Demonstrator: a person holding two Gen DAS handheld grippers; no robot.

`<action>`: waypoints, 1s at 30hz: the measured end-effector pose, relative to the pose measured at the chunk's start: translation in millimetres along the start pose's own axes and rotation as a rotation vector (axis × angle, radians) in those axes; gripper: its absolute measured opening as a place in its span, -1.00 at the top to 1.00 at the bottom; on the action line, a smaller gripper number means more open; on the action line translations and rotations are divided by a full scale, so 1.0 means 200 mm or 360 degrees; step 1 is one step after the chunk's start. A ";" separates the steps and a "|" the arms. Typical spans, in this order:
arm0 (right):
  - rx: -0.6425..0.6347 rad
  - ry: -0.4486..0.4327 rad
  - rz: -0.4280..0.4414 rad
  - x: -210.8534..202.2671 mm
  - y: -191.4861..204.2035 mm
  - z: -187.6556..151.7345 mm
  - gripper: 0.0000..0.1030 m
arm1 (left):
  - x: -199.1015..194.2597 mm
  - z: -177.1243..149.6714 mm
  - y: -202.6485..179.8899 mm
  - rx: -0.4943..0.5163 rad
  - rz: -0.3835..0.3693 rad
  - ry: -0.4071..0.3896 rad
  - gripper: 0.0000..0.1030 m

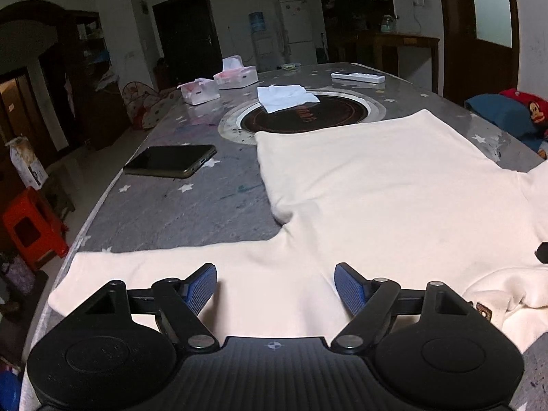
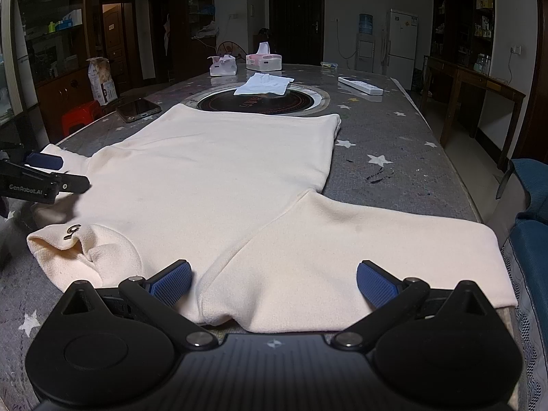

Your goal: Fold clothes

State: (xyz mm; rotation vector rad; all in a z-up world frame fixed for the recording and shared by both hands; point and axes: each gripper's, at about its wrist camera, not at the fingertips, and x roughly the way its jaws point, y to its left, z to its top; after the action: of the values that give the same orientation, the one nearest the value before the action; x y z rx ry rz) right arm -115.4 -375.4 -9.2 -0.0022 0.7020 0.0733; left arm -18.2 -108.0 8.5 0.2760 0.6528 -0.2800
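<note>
A cream long-sleeved top (image 1: 394,178) lies flat on the grey star-patterned table (image 1: 191,205), hem away from me, collar (image 2: 89,250) near the front edge. My left gripper (image 1: 275,287) hovers open over the left sleeve (image 1: 164,270), blue pads (image 1: 202,287) spread wide and empty. My right gripper (image 2: 274,282) hovers open over the right sleeve (image 2: 376,246) near the shoulder seam. In the right wrist view the left gripper (image 2: 44,171) shows at the far left edge, above the other sleeve.
A dark phone (image 1: 171,161) lies left of the top. Behind it are a round black hob (image 2: 260,102) with a folded white cloth (image 2: 265,84), two tissue boxes (image 2: 263,61), and a white remote (image 2: 359,85). A blue cushion (image 2: 527,226) sits at the right edge.
</note>
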 end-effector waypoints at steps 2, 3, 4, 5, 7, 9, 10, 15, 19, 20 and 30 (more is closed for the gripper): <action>0.0002 -0.0001 0.0002 0.00 0.00 0.00 -1.00 | 0.00 0.00 0.01 0.0004 0.0012 -0.0006 -0.61; 0.0007 -0.0001 0.0007 0.00 0.00 0.00 -1.00 | 0.00 0.00 0.01 0.0004 0.0015 -0.0006 -0.62; 0.0010 -0.0001 0.0010 0.00 0.00 0.00 -1.00 | 0.00 0.00 0.01 0.0003 0.0015 -0.0005 -0.62; 0.0012 -0.0002 0.0011 0.01 0.00 0.00 -1.00 | 0.00 0.00 0.01 0.0002 0.0016 -0.0004 -0.63; 0.0011 0.0005 0.0013 0.01 0.00 0.01 -1.00 | 0.00 0.01 0.01 0.0000 0.0016 -0.0001 -0.64; 0.0003 0.0023 0.0021 0.01 -0.01 0.02 -1.00 | -0.01 0.01 0.01 0.0002 0.0018 0.0001 -0.64; 0.0008 0.0037 0.0025 0.01 -0.01 0.03 -1.00 | -0.01 0.01 0.01 0.0008 0.0019 0.0001 -0.65; 0.0098 0.0039 0.0054 0.01 -0.05 0.06 -1.00 | -0.01 0.01 0.00 0.0032 0.0026 0.0003 -0.65; 0.0073 0.0039 0.0009 -0.01 -0.06 0.03 -1.00 | 0.00 0.01 0.00 0.0051 0.0034 0.0006 -0.65; 0.0075 0.0031 0.0004 -0.02 -0.07 0.03 -1.00 | 0.00 0.01 0.00 0.0054 0.0038 0.0006 -0.65; 0.0188 -0.0005 0.0029 -0.07 -0.12 -0.02 -1.00 | 0.02 0.00 0.06 0.0051 0.0094 0.0012 -0.69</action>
State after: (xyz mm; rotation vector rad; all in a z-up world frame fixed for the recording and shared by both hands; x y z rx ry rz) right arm -127.2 -399.8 -3.4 0.1174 0.7022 0.0490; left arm -10.9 -97.1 8.3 0.3268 0.6470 -0.2332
